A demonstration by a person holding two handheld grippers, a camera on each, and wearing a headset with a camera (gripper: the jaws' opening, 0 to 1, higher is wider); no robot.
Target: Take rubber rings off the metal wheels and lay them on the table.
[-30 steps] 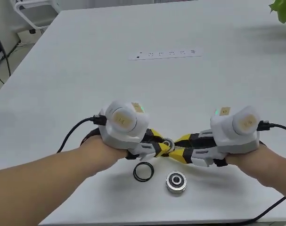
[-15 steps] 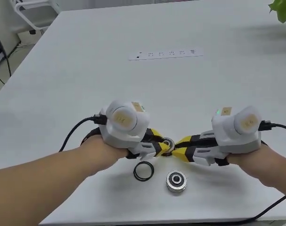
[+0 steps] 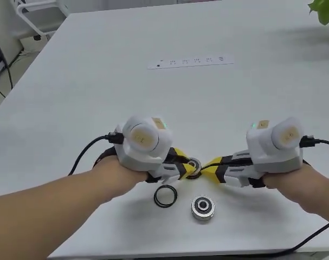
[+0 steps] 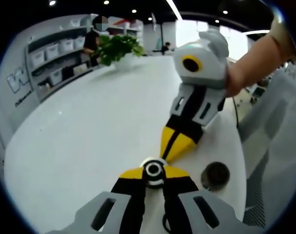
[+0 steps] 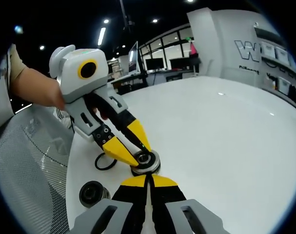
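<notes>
The left gripper view showed a leafy green plant point(image 4: 117, 47) and grey shelves point(image 4: 50, 63) far off. The right gripper view showed a thin black rubber ring point(image 5: 105, 162) lying flat on the desk. The head view showed a white power strip point(image 3: 190, 62) farther up the wide white desk point(image 3: 99, 81). The left claw point(image 3: 184, 165) pinched a small round silver metal wheel point(image 3: 193, 165) just above the desk, with its round face and hole turned up. The right claw point(image 3: 207, 164) was pressed together, its tips just beside that wheel. A second silver wheel point(image 3: 202, 208) lay flat near the ring.
</notes>
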